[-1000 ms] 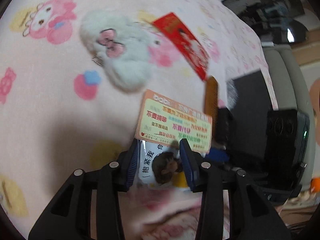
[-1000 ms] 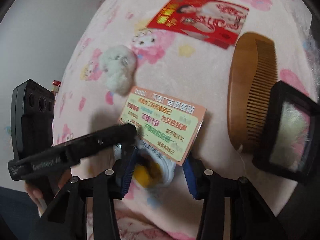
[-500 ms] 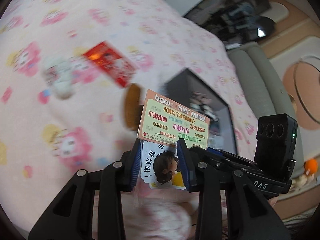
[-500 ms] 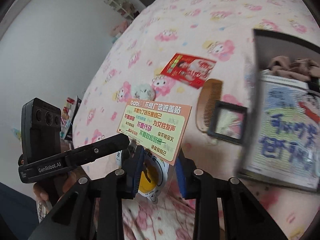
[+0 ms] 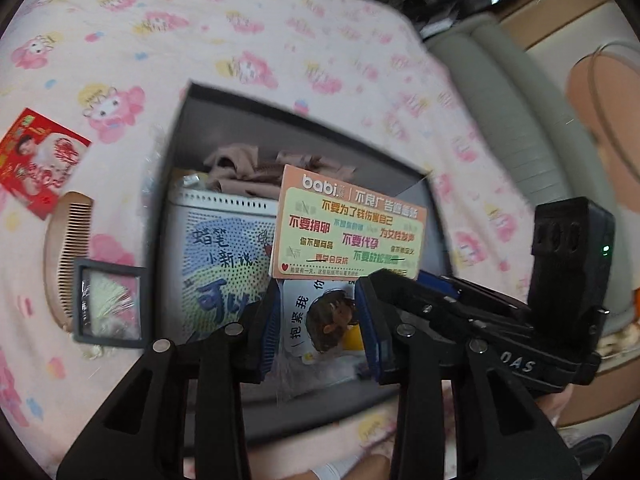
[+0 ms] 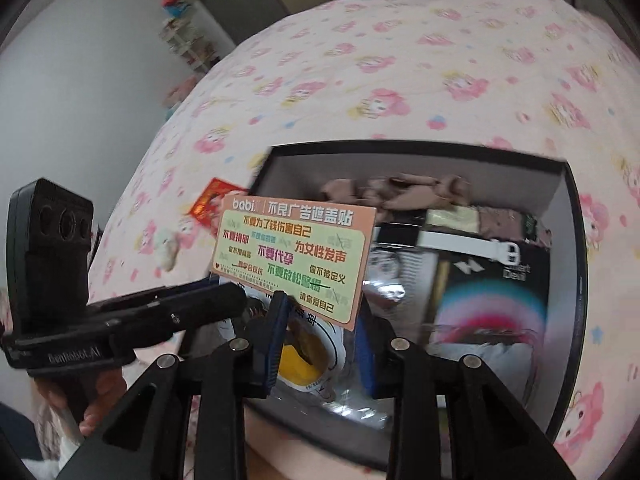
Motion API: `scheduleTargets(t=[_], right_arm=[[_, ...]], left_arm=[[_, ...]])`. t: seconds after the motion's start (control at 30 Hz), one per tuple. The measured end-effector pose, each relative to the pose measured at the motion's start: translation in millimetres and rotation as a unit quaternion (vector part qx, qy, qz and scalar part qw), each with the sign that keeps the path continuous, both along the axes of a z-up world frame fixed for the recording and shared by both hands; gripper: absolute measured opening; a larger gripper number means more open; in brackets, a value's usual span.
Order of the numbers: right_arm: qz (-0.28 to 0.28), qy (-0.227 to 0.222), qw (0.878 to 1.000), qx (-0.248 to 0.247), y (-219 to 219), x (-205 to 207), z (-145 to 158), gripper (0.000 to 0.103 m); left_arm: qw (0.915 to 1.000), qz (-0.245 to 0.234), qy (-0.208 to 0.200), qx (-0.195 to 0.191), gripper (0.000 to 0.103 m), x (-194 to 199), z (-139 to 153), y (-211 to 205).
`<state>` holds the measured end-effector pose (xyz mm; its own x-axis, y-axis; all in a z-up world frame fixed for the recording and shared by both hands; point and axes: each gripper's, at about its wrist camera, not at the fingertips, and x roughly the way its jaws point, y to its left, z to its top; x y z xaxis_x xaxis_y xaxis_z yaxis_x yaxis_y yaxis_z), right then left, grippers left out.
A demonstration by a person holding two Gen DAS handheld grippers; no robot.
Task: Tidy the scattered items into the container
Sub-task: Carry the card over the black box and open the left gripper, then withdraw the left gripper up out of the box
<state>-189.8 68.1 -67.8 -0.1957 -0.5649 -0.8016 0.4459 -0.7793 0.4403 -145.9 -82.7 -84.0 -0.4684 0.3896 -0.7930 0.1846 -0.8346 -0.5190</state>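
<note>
Pink cartoon-print blanket (image 6: pixel 400 80) under dark container (image 6: pixel 576 264)

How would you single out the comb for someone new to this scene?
Find the dark container on the pink cartoon blanket. Outside its left wall lies a wooden comb, below the red packet and partly under the small black-framed box; only it has teeth.

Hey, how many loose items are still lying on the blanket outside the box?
4: a red packet at far left, a comb below it, a small framed square against the box, and a plush seen from the right wrist. More may lie out of view.
</note>
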Motion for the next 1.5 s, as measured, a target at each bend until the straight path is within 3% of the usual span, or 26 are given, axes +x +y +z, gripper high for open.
scheduleTargets(t=[0.17,0.27,0.33,0.4,0.5,0.6,0.77,0.9,1.17,1.33,1.5], right_arm=[[-0.023,-0.080,0.996,-0.037,24.6,-24.0,-50.5,0.029],[-0.006,-0.062,0.998,-0.027,14.9,-27.1,-49.3,0.029],[-0.006,-0.043,0.999,-0.003,5.9,-28.8,-47.3,0.029],[-0.018,-0.037,0.999,0.019,3.6,-30.3,-46.9,0.029],[-0.036,-0.050,0.998,0.013,15.0,-30.0,-45.8,0.029],[-0.064,-0.055,0.996,0.006,36.2,-34.8,-40.1,0.029],[-0.110,0.000,0.994,-0.002,70.8,-30.0,-6.9,0.029],[-0.109,-0.010,0.994,-0.005,73.2,-26.5,-6.8,0.029],[-0.104,-0.026,0.994,0.024,66.3,-29.4,-18.4,0.029],[-0.091,-0.037,0.994,0.052,52.7,-34.3,-32.2,0.029],[-0.028,-0.023,0.993,0.111,16.4,-27.2,-45.7,0.029]], left_arm=[[0.9982,0.016,-0.046,-0.036,0.035,-12.5,-21.8,8.1],[0.9922,0.041,-0.088,-0.078,0.035,-17.4,-32.4,7.6],[0.9889,0.054,-0.110,-0.084,0.035,-13.5,-36.6,4.8],[0.9903,0.056,-0.098,-0.080,0.036,-7.7,-29.8,5.8],[0.9919,0.050,-0.078,-0.087,0.036,-3.9,-20.1,10.7],[0.9965,0.024,-0.062,-0.051,0.036,-10.2,-17.9,22.7],[0.9967,-0.045,-0.068,-0.008,0.036,-32.7,-24.5,61.0],[0.9942,-0.063,-0.087,0.000,0.036,-48.3,-37.9,79.9],[0.9849,-0.005,-0.134,-0.109,0.035,-42.9,-32.8,58.9],[0.9897,0.027,-0.115,-0.081,0.036,-23.7,-20.2,24.4],[0.9908,0.028,-0.111,-0.073,0.036,-2.7,-11.8,16.6]])
